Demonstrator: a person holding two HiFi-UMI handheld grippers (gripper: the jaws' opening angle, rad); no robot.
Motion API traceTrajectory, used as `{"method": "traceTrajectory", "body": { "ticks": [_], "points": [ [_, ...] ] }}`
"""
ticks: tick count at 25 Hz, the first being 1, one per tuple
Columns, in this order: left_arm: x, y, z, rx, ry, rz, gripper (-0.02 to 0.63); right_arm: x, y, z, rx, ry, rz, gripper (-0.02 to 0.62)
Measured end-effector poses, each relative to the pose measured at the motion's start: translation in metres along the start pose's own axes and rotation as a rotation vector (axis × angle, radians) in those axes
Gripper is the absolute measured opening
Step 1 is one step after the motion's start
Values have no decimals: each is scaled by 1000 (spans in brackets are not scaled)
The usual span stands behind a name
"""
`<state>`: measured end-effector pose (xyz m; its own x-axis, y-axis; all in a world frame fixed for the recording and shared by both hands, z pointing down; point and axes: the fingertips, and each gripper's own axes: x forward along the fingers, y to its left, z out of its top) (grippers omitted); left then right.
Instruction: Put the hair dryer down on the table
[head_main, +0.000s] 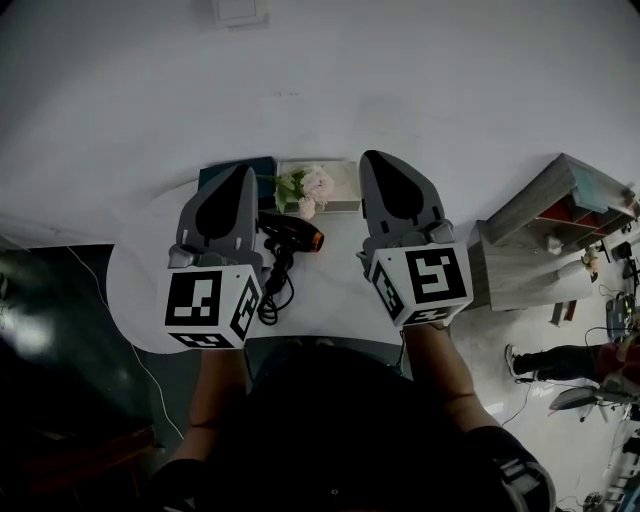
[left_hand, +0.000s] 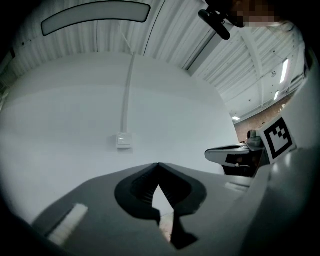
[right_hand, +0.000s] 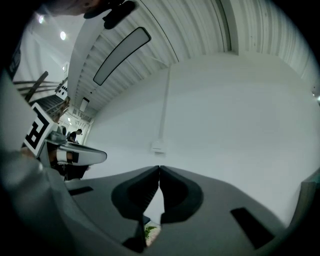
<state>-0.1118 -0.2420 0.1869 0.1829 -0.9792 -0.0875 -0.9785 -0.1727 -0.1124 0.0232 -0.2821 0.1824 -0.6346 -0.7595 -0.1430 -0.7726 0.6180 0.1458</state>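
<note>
Hair dryer (head_main: 292, 237) is already down on the white round table (head_main: 335, 285), lying between the two grippers. Its orange nozzle points toward the right gripper (head_main: 373, 162).

Its rear end is tucked under the left gripper (head_main: 243, 175), so the handle can't be made out. The cord (head_main: 270, 298) is bunched by the near table edge.

Left gripper jaws are fully together, gripping nothing. Right gripper is the same: tips meet and hold nothing.

Behind the dryer are flowers (head_main: 308, 188) in a white box (head_main: 343, 186), beside a dark box (head_main: 212, 176) that is half covered by the left gripper.

The shelf unit (head_main: 545, 235) stands off the table to the right, and a person (head_main: 560, 360) on the floor is cut off by the frame edge.

Both gripper views mostly face the bare wall and its switch (left_hand: 124, 140). A sliver of flowers shows through the gap below the right jaws.
</note>
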Motion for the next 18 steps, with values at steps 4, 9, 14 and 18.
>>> {"method": "traceTrajectory", "body": {
  "ticks": [4,9,14,18],
  "points": [
    [-4,-3,-3,3,6,13,12,-2,-2,-5,15,-1,9,14],
    [-6,-7,-4,5,20,19,12,-4,-2,-8,30,5,19,14],
    [-8,-13,0,16,-10,24,12,-8,-9,-11,28,-5,6,14],
    [-7,-19,-4,15,1,13,12,-10,-12,-15,47,-3,5,14]
  ]
}}
